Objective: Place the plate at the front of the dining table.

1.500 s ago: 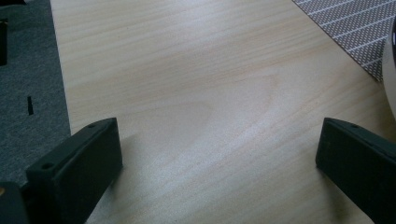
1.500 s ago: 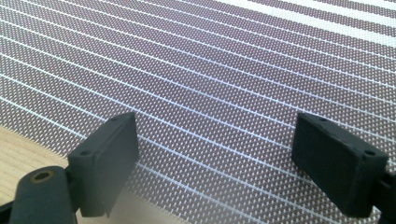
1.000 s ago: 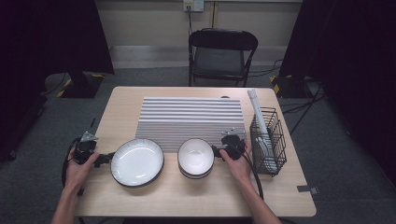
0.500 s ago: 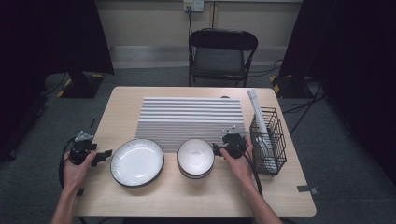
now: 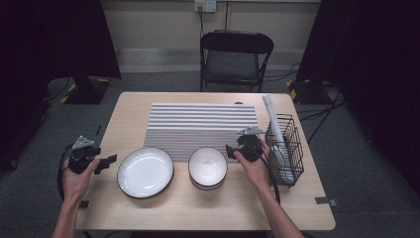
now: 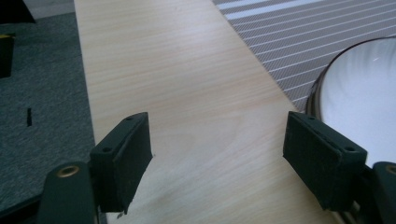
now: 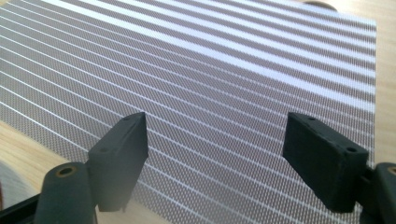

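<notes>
Left gripper (image 5: pixel 106 161) held wide, jaws just closing a little, nothing between; plate (image 5: pixel 145 172) just beside its right jaw. Right gripper (image 5: pixel 231 149) wide, empty, beside bowl (image 5: pixel 208 167). Risk: plate rim thin and glossy, could slip; bowl could tip toward rack (image 5: pixel 287 148) behind

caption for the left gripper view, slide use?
Left gripper with jaws open over bare wooden table, white plate at right.

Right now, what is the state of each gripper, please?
Left gripper: open, nothing between its jaws, which have just been closing a little.
Right gripper: open, holding nothing.
</notes>
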{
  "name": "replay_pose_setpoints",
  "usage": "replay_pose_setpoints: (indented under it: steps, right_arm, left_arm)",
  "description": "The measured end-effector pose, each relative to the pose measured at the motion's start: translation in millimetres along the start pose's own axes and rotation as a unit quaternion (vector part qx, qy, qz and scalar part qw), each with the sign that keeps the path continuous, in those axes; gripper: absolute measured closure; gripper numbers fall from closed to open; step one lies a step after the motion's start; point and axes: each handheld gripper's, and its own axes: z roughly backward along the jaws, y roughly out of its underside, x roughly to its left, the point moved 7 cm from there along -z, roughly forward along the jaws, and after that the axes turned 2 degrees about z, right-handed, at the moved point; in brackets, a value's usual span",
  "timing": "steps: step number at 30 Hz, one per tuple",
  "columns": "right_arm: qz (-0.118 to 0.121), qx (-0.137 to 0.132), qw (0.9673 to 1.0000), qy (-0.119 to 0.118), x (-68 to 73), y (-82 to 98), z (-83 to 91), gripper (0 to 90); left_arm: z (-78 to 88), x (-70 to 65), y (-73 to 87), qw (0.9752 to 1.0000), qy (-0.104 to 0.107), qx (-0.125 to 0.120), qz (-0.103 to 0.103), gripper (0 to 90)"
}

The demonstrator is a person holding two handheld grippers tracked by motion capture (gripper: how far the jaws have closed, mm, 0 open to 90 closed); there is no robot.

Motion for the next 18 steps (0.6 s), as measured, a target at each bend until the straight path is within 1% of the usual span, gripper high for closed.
replay_pose_setpoints:
  steps: [1, 2, 3, 4, 5, 6, 7, 9, 10, 11, 12, 13, 16, 17, 18]
  right_arm:
    - [0.005, 0.000, 1.0000, -0.002, -0.5, -5.5, 1.5, 19.5]
    - [0.005, 0.000, 1.0000, -0.002, -0.5, -5.5, 1.5, 19.5]
    - [-0.001, -0.007, 0.9999, -0.007, -0.5, -11.8, 3.7, 20.3]
    - [-0.001, -0.007, 0.9999, -0.007, -0.5, -11.8, 3.7, 20.3]
    - [0.002, -0.011, 0.9999, -0.008, 0.3, -17.2, 5.9, 21.2]
    - [0.002, -0.011, 0.9999, -0.008, 0.3, -17.2, 5.9, 21.2]
    - [0.003, -0.008, 0.9999, -0.013, 1.0, -19.9, 6.9, 20.5]
    - [0.001, -0.013, 0.9998, -0.013, 0.1, -30.1, 11.8, 23.3]
    - [0.001, -0.013, 0.9998, -0.013, 0.1, -30.1, 11.8, 23.3]
    - [0.004, -0.017, 0.9997, -0.015, 0.9, -36.6, 15.5, 24.6]
    - [0.004, -0.017, 0.9997, -0.015, 0.9, -36.6, 15.5, 24.6]
    - [0.006, -0.020, 0.9997, -0.016, 2.0, -39.8, 17.6, 25.4]
    - [0.012, -0.035, 0.9990, -0.027, 7.3, -50.7, 25.4, 26.7]
    - [0.011, -0.039, 0.9987, -0.031, 10.1, -54.3, 27.8, 26.7]
    - [0.016, -0.047, 0.9980, -0.039, 17.1, -60.7, 30.9, 27.0]
  left_arm:
    - [1.0, -2.4, -1.7, 1.0000, 0.006, -0.003, 0.000, 23.2]
    - [2.3, -4.5, -3.0, 0.9999, 0.009, -0.003, -0.004, 23.2]
    - [3.9, -6.1, -4.4, 0.9999, 0.008, -0.004, -0.007, 23.4]
    - [5.6, -7.6, -5.6, 0.9999, 0.008, -0.004, -0.009, 23.4]
    - [9.2, -9.7, -7.8, 0.9999, 0.010, -0.005, -0.013, 23.4]
    - [9.2, -9.7, -7.8, 0.9999, 0.010, -0.005, -0.013, 23.4]
    - [11.2, -10.7, -8.6, 0.9998, 0.016, -0.006, -0.009, 23.4]
    - [15.4, -13.9, -8.6, 0.9996, 0.028, -0.009, -0.003, 23.4]
    - [15.4, -13.9, -8.6, 0.9996, 0.028, -0.009, -0.003, 23.4]
    - [16.4, -15.3, -8.3, 0.9995, 0.031, -0.010, -0.005, 23.4]
    - [17.6, -17.2, -8.4, 0.9993, 0.036, -0.010, -0.006, 23.4]
    - [19.3, -18.7, -9.6, 0.9992, 0.037, -0.014, -0.010, 23.4]
    - [20.4, -20.3, -13.6, 0.9992, 0.031, -0.013, -0.020, 22.7]
    - [20.6, -22.1, -15.0, 0.9988, 0.041, -0.014, -0.021, 22.5]
    - [21.1, -23.3, -16.2, 0.9986, 0.045, -0.015, -0.025, 21.6]
